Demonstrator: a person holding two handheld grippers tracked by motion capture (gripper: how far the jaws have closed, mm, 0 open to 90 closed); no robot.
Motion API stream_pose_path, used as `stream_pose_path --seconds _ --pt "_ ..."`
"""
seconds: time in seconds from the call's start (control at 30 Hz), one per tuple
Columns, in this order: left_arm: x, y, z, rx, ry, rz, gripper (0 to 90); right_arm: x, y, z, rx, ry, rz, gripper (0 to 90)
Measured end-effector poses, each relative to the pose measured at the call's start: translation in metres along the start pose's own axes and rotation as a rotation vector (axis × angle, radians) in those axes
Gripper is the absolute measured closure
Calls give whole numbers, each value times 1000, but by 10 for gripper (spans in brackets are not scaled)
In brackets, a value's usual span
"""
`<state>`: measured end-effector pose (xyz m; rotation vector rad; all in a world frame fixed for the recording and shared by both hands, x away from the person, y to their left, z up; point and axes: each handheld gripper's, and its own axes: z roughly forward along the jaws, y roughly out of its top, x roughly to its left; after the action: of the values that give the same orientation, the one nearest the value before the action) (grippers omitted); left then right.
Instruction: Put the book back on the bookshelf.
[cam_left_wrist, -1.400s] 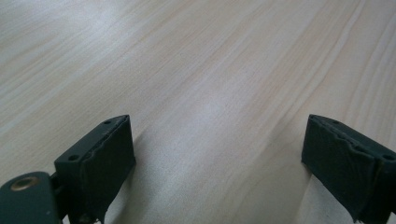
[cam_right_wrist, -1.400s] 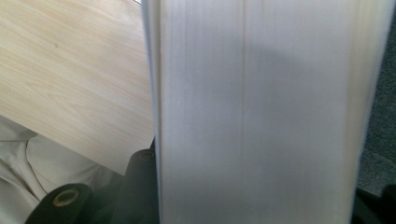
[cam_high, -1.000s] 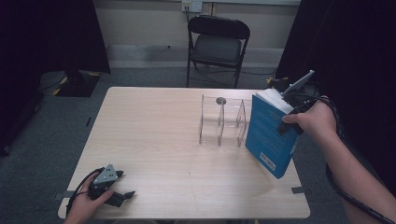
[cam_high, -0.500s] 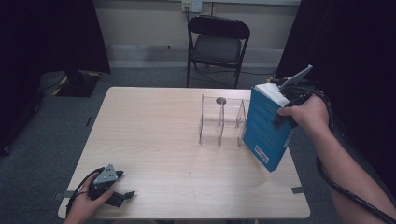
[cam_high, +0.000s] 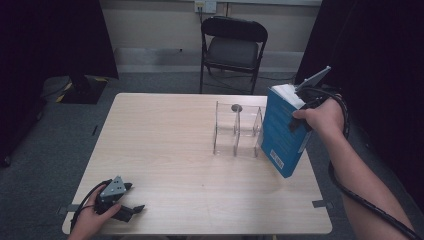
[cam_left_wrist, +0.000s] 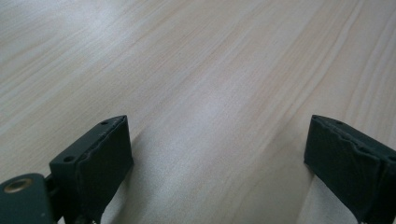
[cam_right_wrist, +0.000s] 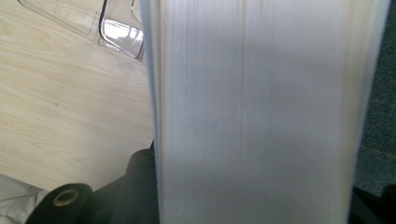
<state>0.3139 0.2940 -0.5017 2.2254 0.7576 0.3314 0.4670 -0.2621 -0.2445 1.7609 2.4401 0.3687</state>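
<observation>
One pale wooden table (cam_high: 165, 135), grey carpet (cam_high: 45, 145), black folding chair (cam_high: 233, 47) behind.

Right gripper (cam_high: 299, 119) mostly hidden behind blue book (cam_high: 281, 135) and hand (cam_high: 322, 116); book's page block (cam_right_wrist: 257, 112) blurred, cut off at top and bottom; bench (cam_right_wrist: 60, 102) partly covered.

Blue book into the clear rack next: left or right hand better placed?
Right. Its gripper already clamps the blue book beside the clear rack; the left gripper rests open at the table's near corner.
</observation>
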Motion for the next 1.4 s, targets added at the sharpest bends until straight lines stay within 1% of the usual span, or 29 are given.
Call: stream_pose_path --seconds 0.1,0.2,0.23,0.27,0.3,0.33,0.5,0.53,0.57,0.7,0.8,0.87,0.9,0.97,1.0,1.03,1.07,1.13,1.17,1.2,1.23,1.3,1.33,1.4 --pt "0 0 0 0 -4 -2 70 -2 2 0 -7 7 13 616" --pt "0 0 0 2 -4 0 67 -2 3 0 -19 1 22 616" --pt "0 0 0 1 -5 0 66 -3 3 0 -23 7 30 616" --pt "0 0 0 1 -5 0 66 -3 4 0 -18 7 34 616" --pt "0 0 0 1 -5 0 66 -3 4 1 -20 7 27 616" --pt "0 0 0 1 -5 0 66 -4 5 2 -14 9 36 616" --pt "0 0 0 2 -4 1 64 -3 8 8 -13 -5 41 616" --pt "0 0 0 2 -3 1 63 -4 8 10 -18 -7 53 616" --pt "0 0 0 2 -4 1 63 -3 9 11 -21 -8 52 616" --pt "0 0 1 3 -10 -2 58 -5 11 15 -25 -8 75 615" --pt "0 0 0 4 -9 3 57 -4 13 16 -26 -10 74 616" --pt "0 0 0 3 -9 2 56 -3 14 18 -32 -21 81 616" --pt "0 0 1 4 -9 3 56 -2 15 18 -31 -31 74 616" --pt "0 0 0 4 -9 3 56 -2 17 19 -37 -31 87 616" --pt "0 0 0 4 -9 3 56 -1 18 20 -39 -35 79 616" --pt "0 0 1 4 -9 3 56 -2 18 20 -42 -31 90 616" --pt "0 0 1 4 -10 3 55 -2 19 21 -45 -25 90 616" --pt "0 0 1 4 -10 3 55 -1 21 23 -53 -32 90 616" --pt "0 0 1 4 -10 3 54 0 22 24 -49 -37 87 616" --pt "0 0 1 3 -11 4 54 -1 23 24 -49 -32 100 615" --pt "0 0 1 3 -10 4 54 0 24 25 -48 -33 92 616" --pt "0 0 1 3 -11 4 54 0 27 27 -52 -32 106 615" --pt "0 0 1 3 -12 5 54 1 28 27 -50 -39 98 616" --pt "0 0 1 4 -12 5 53 1 30 29 -53 -42 104 615"
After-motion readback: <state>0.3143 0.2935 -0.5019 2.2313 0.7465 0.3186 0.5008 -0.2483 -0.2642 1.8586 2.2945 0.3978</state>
